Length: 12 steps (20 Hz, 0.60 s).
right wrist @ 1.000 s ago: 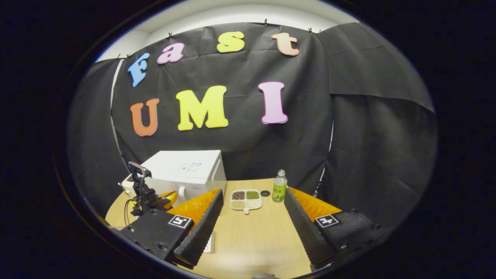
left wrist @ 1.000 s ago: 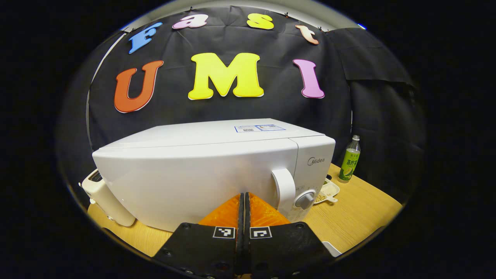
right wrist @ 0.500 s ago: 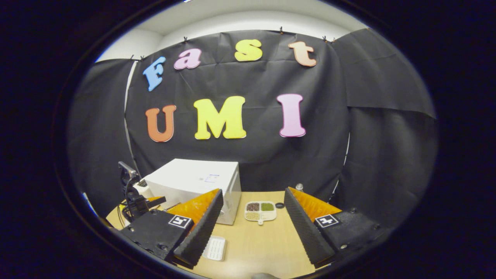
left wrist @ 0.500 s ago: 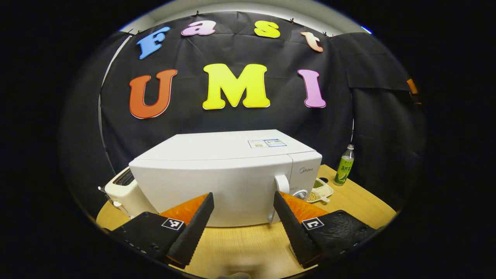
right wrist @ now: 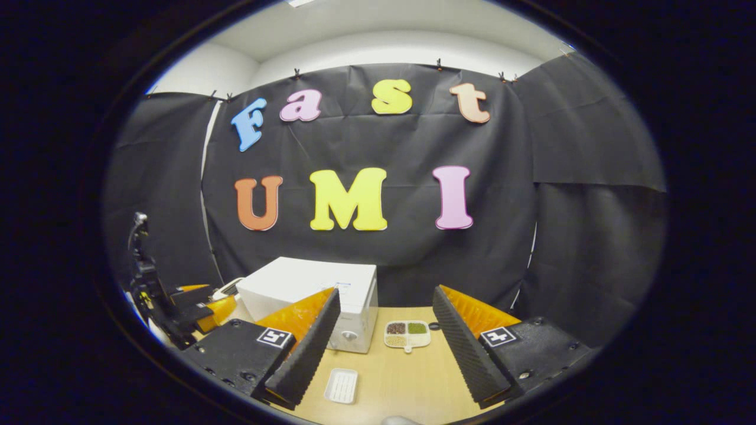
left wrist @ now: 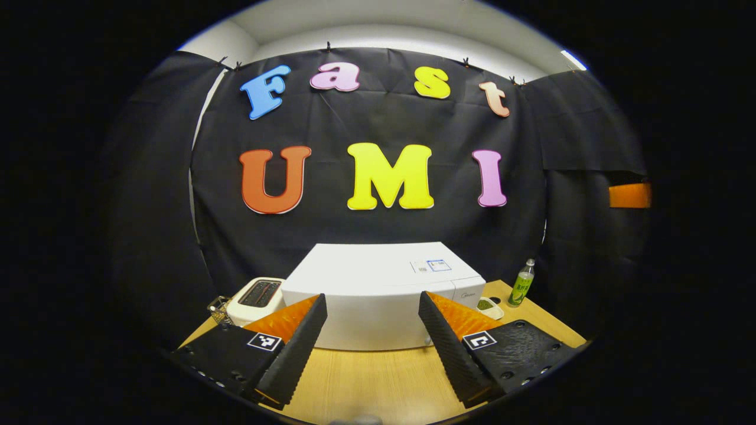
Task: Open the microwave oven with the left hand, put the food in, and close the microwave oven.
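Observation:
The white microwave (left wrist: 378, 289) stands with its door shut at the middle of the wooden table (left wrist: 378, 378). My left gripper (left wrist: 372, 345) is open and empty, held well back from the door. In the right gripper view the microwave (right wrist: 319, 289) sits left of centre, and a divided food plate (right wrist: 407, 334) with beans lies on the table just to its right. My right gripper (right wrist: 384, 351) is open and empty, back from both. The left gripper (right wrist: 201, 300) shows far off at the left edge of that view.
A white toaster (left wrist: 257, 297) stands left of the microwave. A green-labelled bottle (left wrist: 521, 283) stands at the back right, past the food plate (left wrist: 489, 304). A small ribbed white tray (right wrist: 342, 385) lies near the table's front. A black ring (right wrist: 434, 326) lies behind the plate.
My left gripper went from shut, close against the microwave door, to open. Both grippers have pulled back and away, so the microwave and plate look smaller.

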Motion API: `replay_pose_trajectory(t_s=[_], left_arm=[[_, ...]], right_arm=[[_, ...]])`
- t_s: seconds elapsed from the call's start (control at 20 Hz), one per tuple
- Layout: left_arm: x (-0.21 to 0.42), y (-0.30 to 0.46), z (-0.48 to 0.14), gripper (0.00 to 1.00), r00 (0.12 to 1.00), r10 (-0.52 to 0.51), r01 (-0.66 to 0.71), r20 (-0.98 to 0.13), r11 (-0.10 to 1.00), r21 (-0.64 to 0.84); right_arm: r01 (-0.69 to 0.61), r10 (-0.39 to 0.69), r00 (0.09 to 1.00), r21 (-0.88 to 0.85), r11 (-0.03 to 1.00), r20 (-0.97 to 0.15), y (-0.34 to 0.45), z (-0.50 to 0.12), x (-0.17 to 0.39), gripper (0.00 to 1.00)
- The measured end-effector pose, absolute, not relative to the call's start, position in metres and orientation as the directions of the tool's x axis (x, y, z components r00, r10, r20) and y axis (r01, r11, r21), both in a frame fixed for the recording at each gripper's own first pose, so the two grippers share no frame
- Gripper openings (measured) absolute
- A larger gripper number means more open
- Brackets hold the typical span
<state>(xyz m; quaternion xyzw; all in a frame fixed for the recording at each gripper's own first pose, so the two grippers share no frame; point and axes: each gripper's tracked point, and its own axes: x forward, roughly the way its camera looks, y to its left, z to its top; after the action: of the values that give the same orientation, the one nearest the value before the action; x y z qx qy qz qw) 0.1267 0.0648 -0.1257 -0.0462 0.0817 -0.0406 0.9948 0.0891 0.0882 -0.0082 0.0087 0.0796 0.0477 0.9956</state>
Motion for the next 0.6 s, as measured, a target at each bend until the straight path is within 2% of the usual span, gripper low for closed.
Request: replay_pose_trajectory(t_s=[0.05, 0.1, 0.15, 0.2, 0.3, 0.35, 0.55, 0.6], left_arm=[[0.118, 0.078, -0.114, 0.95, 0.988, -0.069, 0.057, -0.141, 0.995, -0.085], [0.108, 0.092, -0.103, 0.95, 0.991, -0.049, 0.04, -0.127, 0.996, -0.077], [0.099, 0.104, -0.092, 0.95, 0.993, -0.03, 0.022, -0.11, 0.997, -0.074], [0.089, 0.115, -0.085, 0.95, 0.995, -0.012, 0.004, -0.103, 0.997, -0.078], [0.072, 0.132, -0.07, 0.95, 0.996, 0.012, -0.02, -0.089, 0.996, -0.092], [0.065, 0.137, -0.064, 0.95, 0.997, 0.023, -0.03, -0.072, 0.995, -0.092], [0.049, 0.151, -0.046, 0.95, 0.999, 0.03, -0.033, -0.037, 0.996, -0.087], [0.046, 0.151, -0.043, 0.95, 0.999, 0.03, -0.032, -0.03, 0.996, -0.088]], right_arm=[[-0.09, 0.093, 0.984, 0.024, 0.996, -0.149, 0.09, -0.006, 0.084, 1.0], [-0.084, 0.086, 0.986, 0.023, 0.996, -0.142, 0.092, -0.003, 0.081, 0.92], [-0.079, 0.081, 0.988, 0.022, 0.997, -0.135, 0.093, -0.001, 0.076, 0.92], [-0.074, 0.076, 0.989, 0.02, 0.997, -0.128, 0.094, 0.001, 0.072, 1.0], [-0.063, 0.064, 0.992, 0.013, 0.998, -0.111, 0.098, 0.006, 0.066, 1.0], [-0.062, 0.063, 0.993, 0.012, 0.998, -0.104, 0.1, 0.008, 0.062, 0.92], [-0.063, 0.065, 0.993, 0.021, 0.998, -0.099, 0.113, 0.012, 0.052, 0.92], [-0.066, 0.068, 0.993, 0.024, 0.998, -0.098, 0.116, 0.014, 0.051, 1.0]])
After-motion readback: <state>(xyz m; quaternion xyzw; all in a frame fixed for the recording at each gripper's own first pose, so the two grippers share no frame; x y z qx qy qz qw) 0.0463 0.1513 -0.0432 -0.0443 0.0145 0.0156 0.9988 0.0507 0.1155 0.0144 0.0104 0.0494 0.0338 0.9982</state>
